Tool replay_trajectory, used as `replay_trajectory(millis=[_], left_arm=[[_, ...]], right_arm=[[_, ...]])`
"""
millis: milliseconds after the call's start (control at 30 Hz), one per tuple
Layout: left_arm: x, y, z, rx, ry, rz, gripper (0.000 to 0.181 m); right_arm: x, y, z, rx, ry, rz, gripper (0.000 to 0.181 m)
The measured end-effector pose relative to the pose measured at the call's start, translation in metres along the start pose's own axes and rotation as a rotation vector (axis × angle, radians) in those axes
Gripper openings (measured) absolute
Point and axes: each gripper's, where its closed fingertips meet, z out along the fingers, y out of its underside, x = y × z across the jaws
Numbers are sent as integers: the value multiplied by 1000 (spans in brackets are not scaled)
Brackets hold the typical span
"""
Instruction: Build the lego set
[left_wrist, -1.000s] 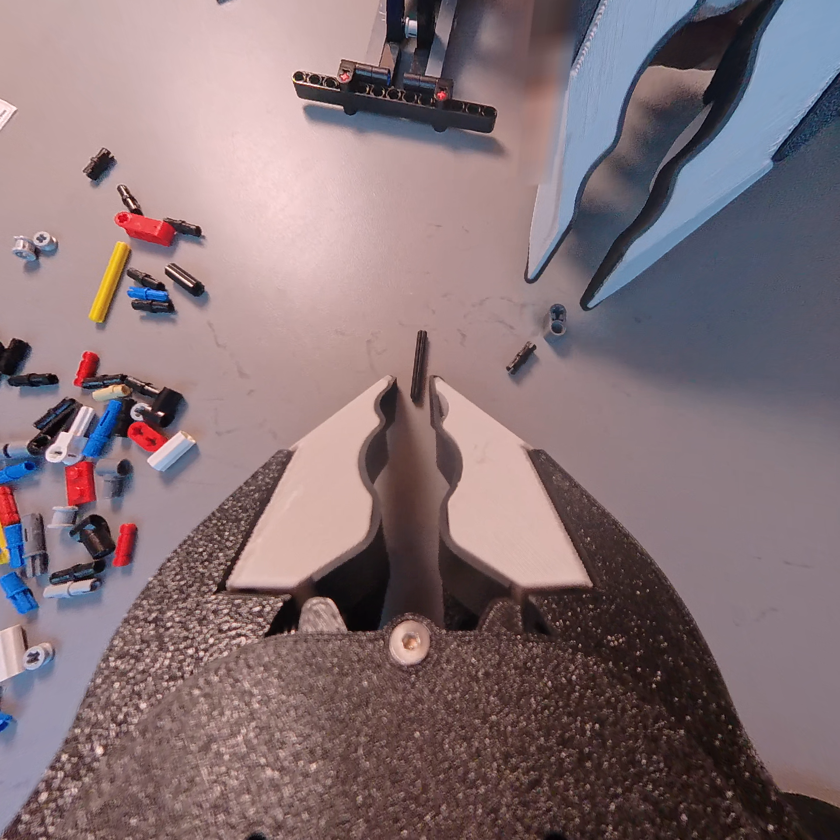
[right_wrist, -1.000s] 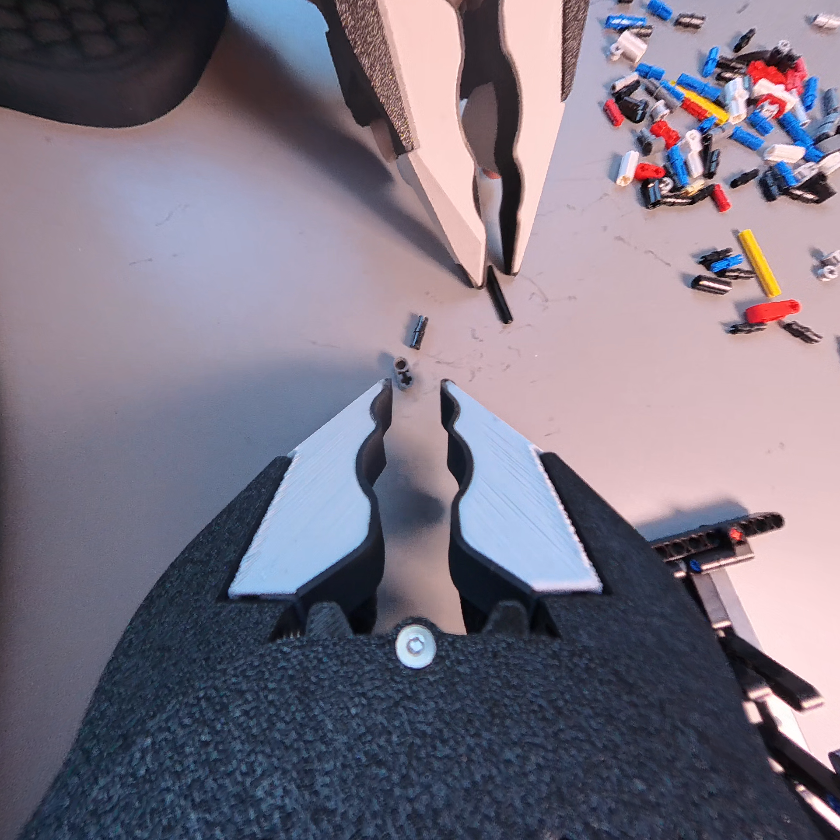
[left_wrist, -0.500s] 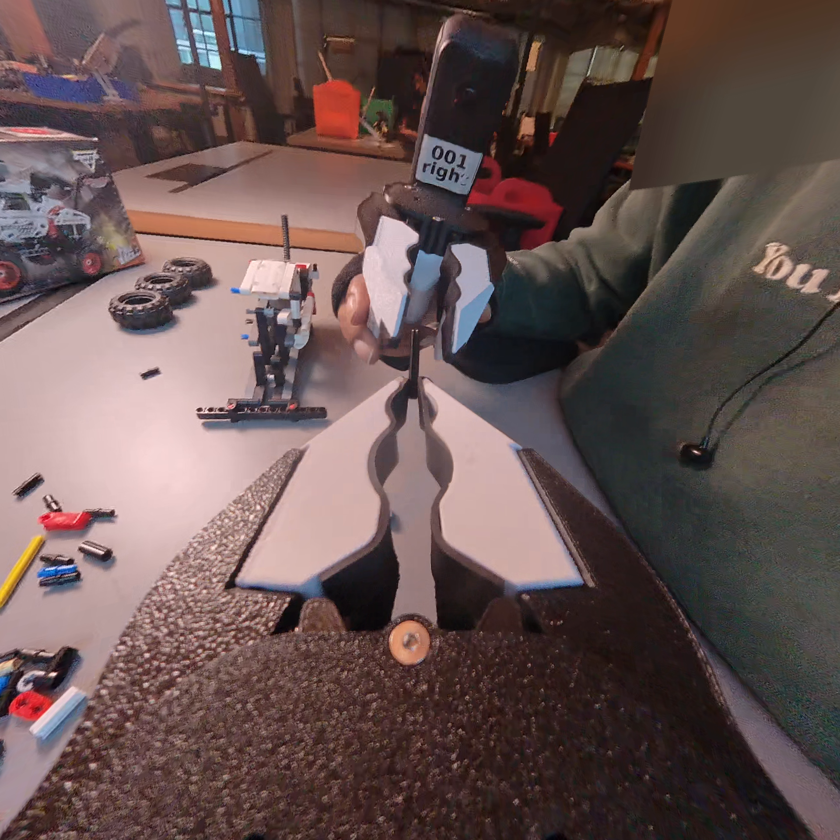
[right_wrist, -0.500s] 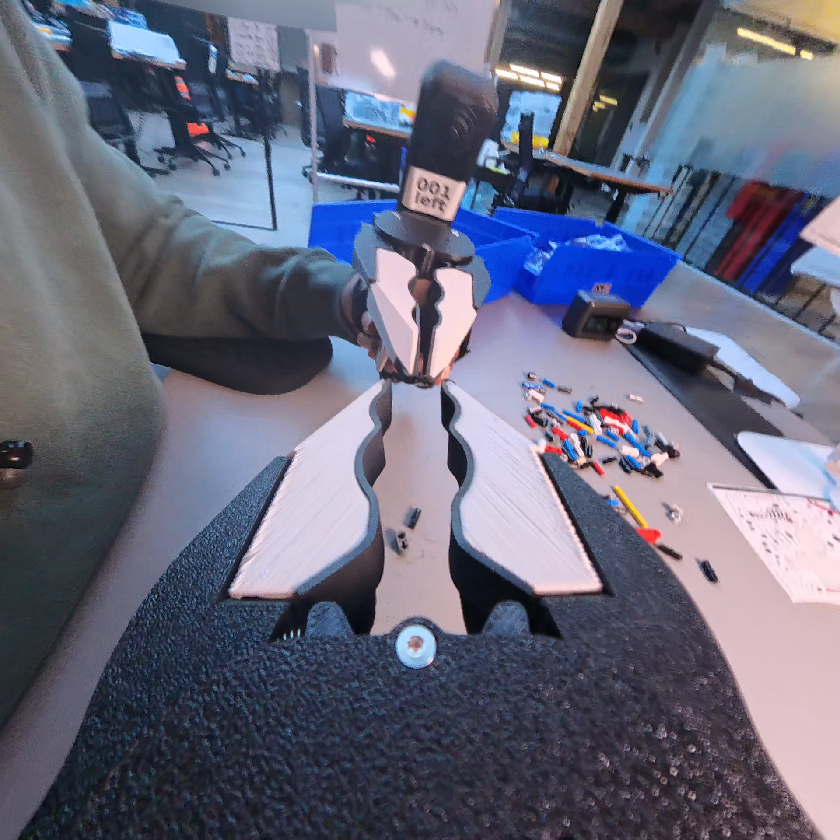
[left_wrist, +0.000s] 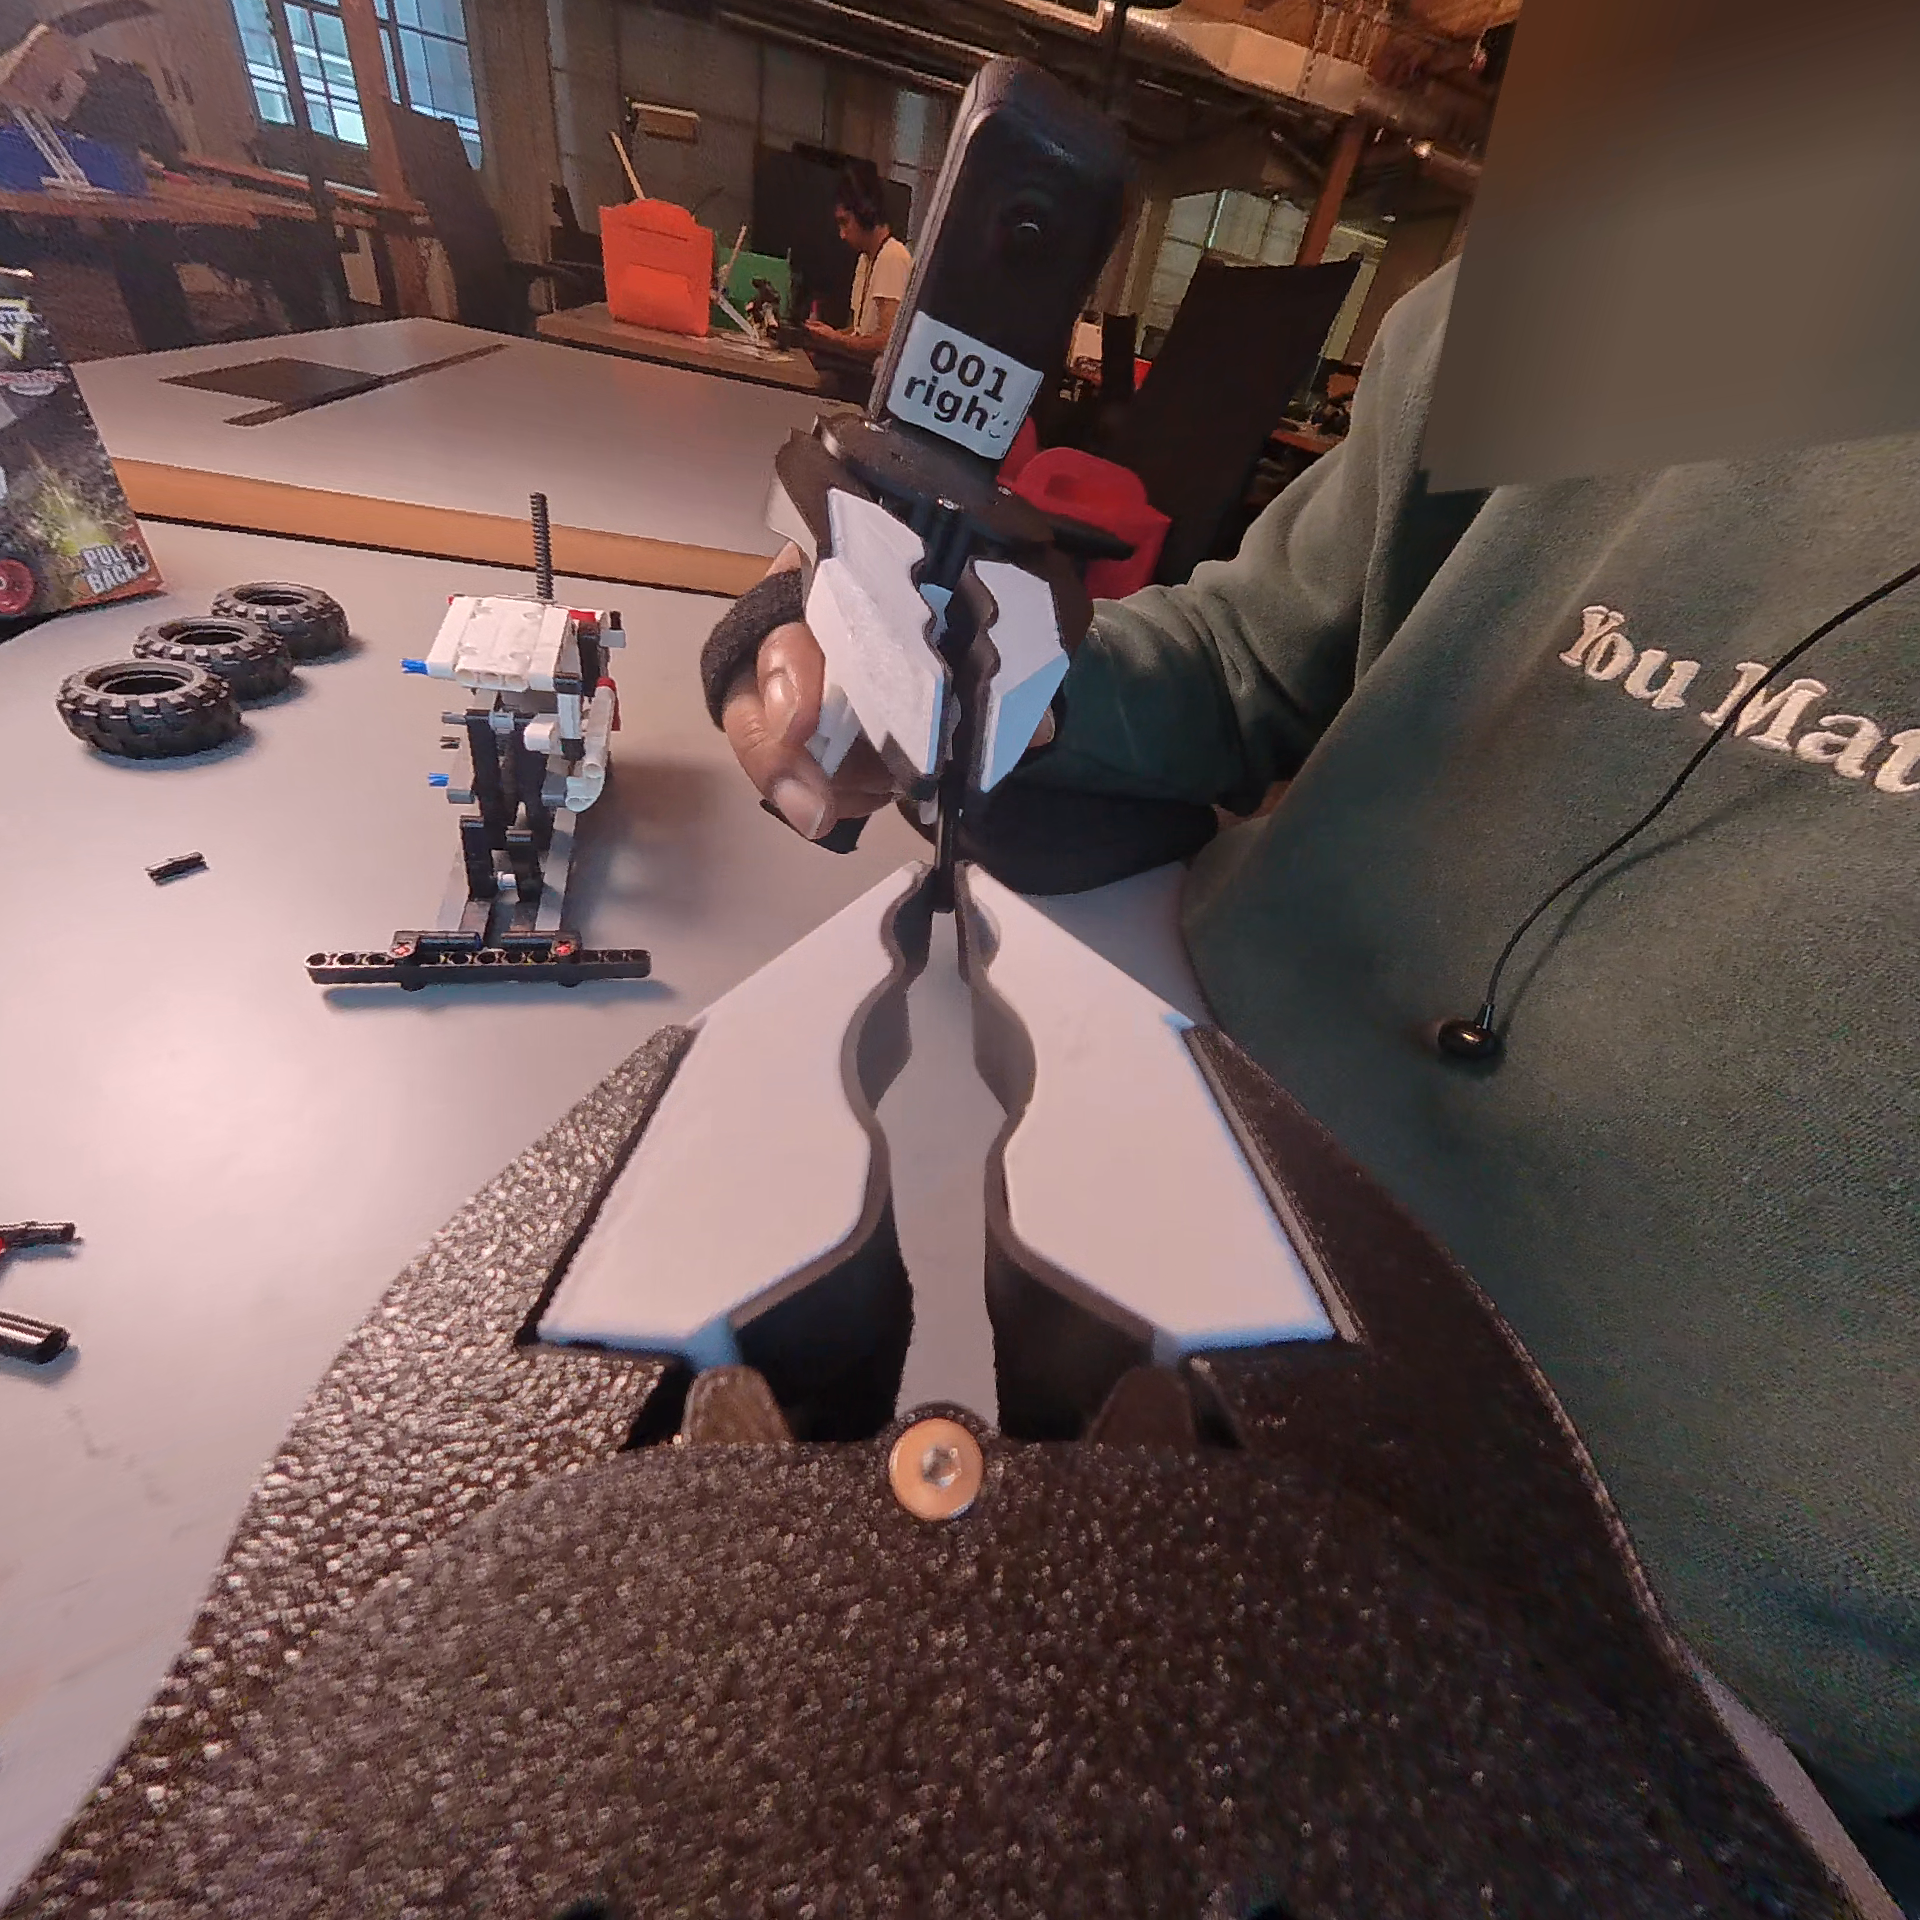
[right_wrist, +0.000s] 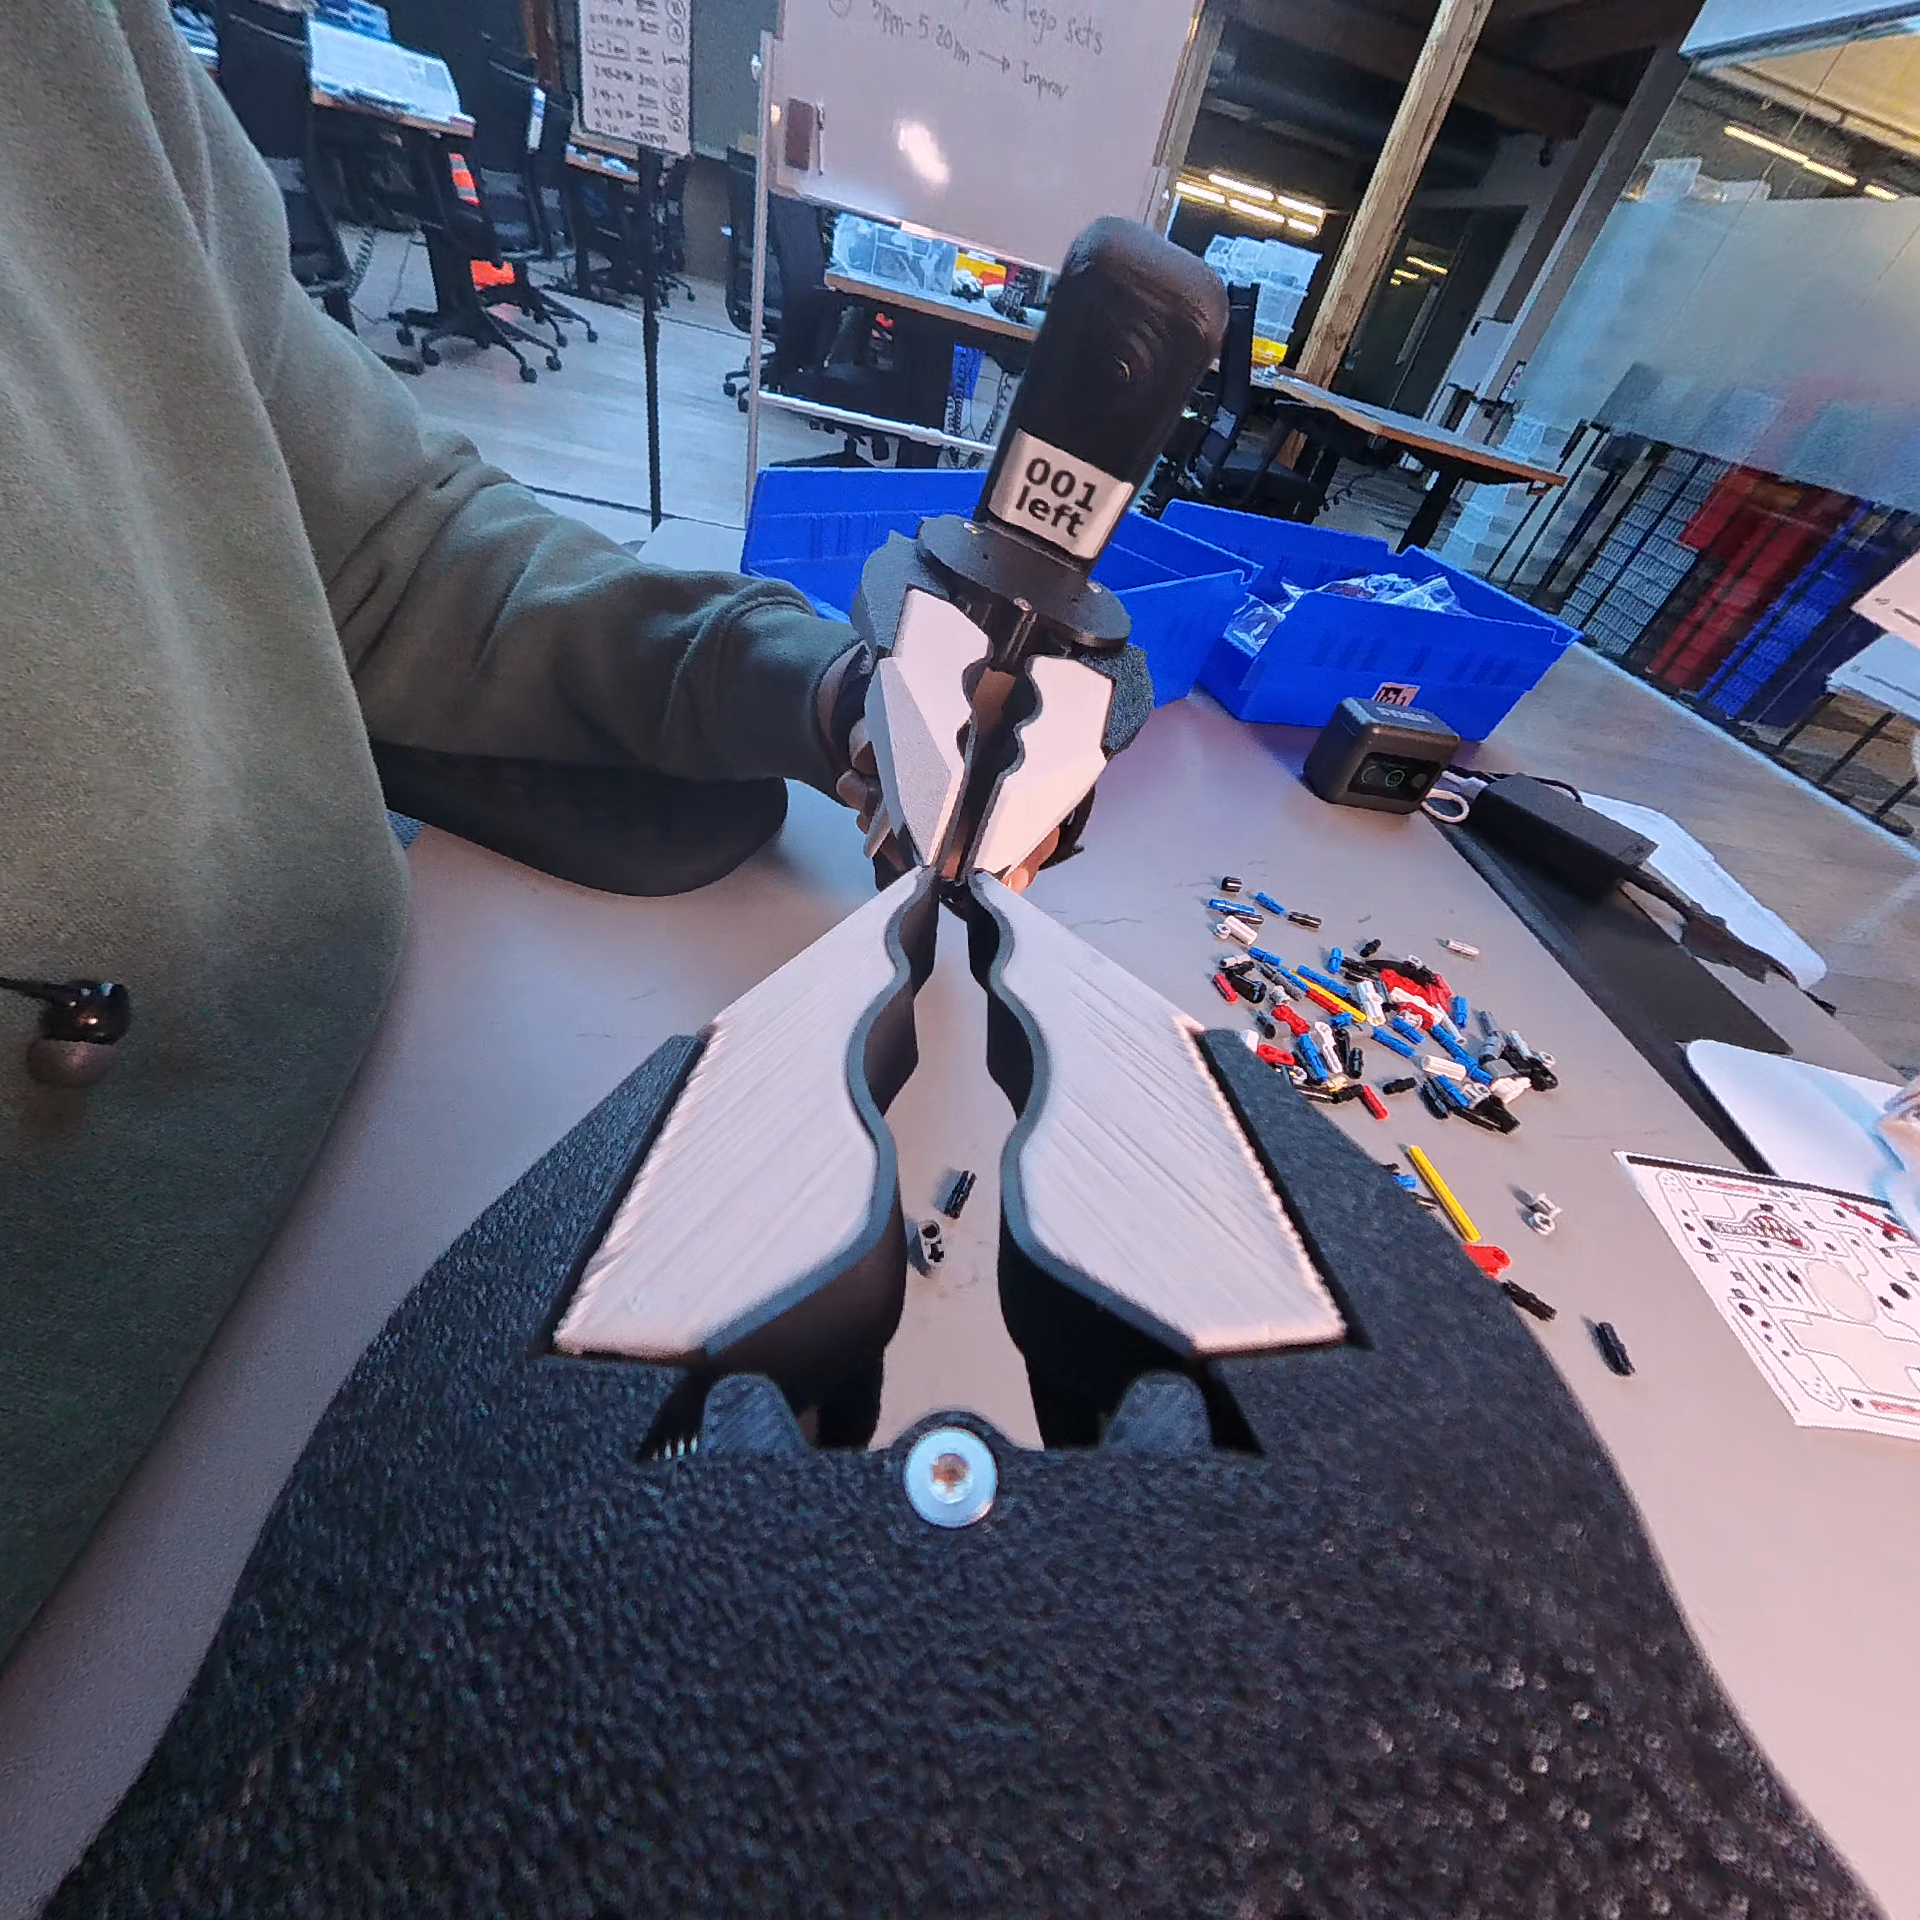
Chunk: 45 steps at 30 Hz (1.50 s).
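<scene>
While blue bins (right_wrist: 1382, 665) hold bagged parts (right_wrist: 1351, 597), table (right_wrist: 1195, 790)

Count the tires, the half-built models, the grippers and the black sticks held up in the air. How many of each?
Tires: 3
Half-built model: 1
Grippers: 2, the left gripper and the right gripper
Black axle, held up where their fingers meet: 1
Total: 7
</scene>
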Motion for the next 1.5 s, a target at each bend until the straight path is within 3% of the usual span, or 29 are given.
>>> replay_trajectory(millis=[200, 500, 1500], left_arm=[[7, -5, -1, 34, 68, -62, 3], [10, 1, 2, 6, 91, -75, 3], [19, 10, 6, -42, 155, -108, 3]], right_arm=[[-4, 1, -1, -22, -11, -45, 5], [-9, 0, 0, -23, -23, -65, 11], [-23, 5, 3, -53, -77, -114, 6]])
